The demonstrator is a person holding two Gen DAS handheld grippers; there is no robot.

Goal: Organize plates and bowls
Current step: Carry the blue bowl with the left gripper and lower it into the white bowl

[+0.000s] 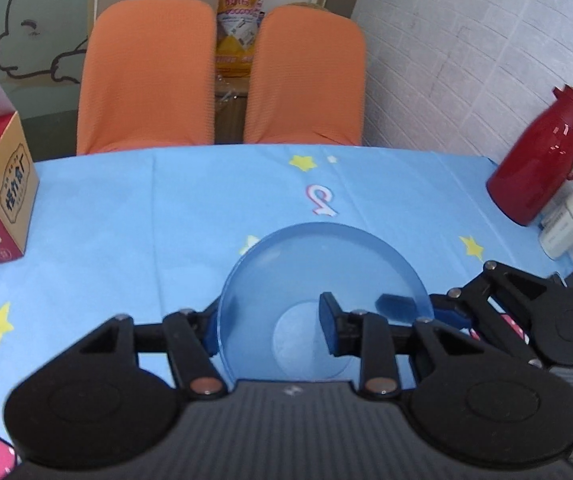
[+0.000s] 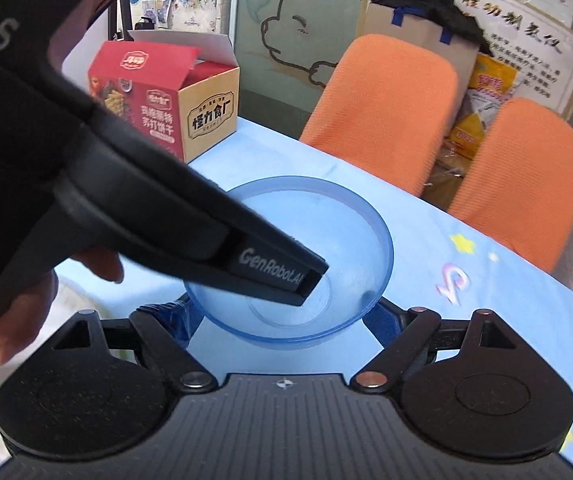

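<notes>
Both claws pinching blue bowl (image 1: 318, 280); red jug (image 1: 542, 160) only in left view.

Left gripper (image 2: 310, 276) finger side reads "GenRobot.AI". Its body shows partial letters, maybe "AS", cut off. Cardboard box (image 2: 166, 100) has Chinese print: "怪力食厂" on the tan end, "苏打饼干" on the red face. Wall poster (image 2: 526, 44) carries Chinese text, too blurred.

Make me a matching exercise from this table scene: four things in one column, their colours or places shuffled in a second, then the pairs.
Things:
1. bowl
2. jug
3. biscuit box
4. chairs

Descriptions:
A. orange, behind the table
B. translucent blue, between gripper fingers
C. dark red, standing by the wall
D. red and tan, flap open

Pairs: 1-B, 2-C, 3-D, 4-A
</notes>
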